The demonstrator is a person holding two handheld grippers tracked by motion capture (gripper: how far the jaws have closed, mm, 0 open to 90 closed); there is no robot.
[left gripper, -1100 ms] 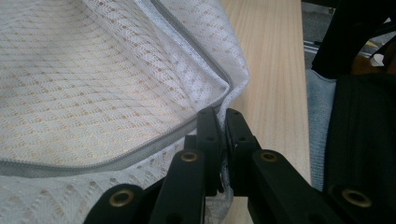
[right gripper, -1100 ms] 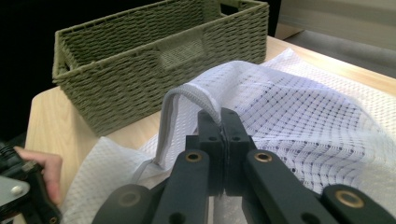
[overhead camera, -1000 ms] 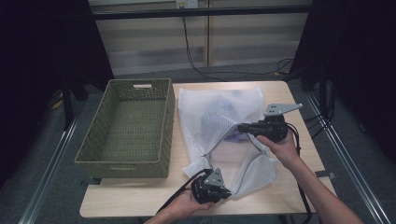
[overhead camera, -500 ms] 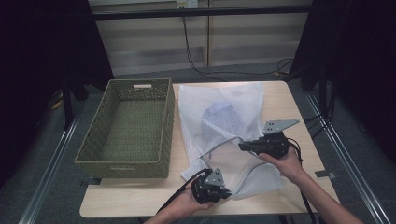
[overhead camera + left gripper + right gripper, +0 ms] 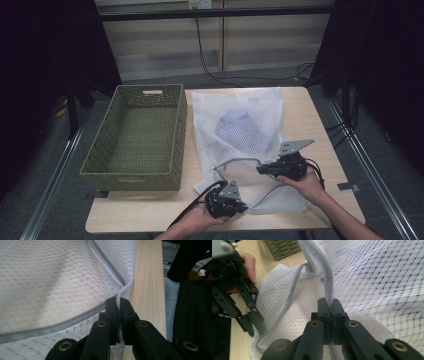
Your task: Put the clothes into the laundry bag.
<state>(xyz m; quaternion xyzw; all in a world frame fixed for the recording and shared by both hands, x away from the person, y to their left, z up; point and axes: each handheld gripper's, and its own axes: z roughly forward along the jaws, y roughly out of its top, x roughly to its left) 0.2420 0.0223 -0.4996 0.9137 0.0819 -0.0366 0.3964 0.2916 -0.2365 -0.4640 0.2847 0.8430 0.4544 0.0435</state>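
A white mesh laundry bag point(image 5: 240, 125) lies on the wooden table point(image 5: 320, 125), with a pale blue-grey garment point(image 5: 239, 131) inside it. Its grey zipper edge point(image 5: 235, 162) is lifted open at the near end. My right gripper point(image 5: 261, 169) is shut on the upper zipper edge point(image 5: 327, 282) and holds it above the table. My left gripper point(image 5: 239, 206) is shut on the lower edge of the bag's mouth point(image 5: 120, 293), low near the table's front. In the right gripper view the left gripper point(image 5: 253, 325) sits at the left.
A green woven basket point(image 5: 135, 137), empty, stands left of the bag and touches its side. The table's front edge point(image 5: 150, 225) runs just below both hands. Cables trail from each gripper toward the person.
My right gripper came down and toward the person with the zipper edge, from mid-bag to near the front. The left gripper stayed put.
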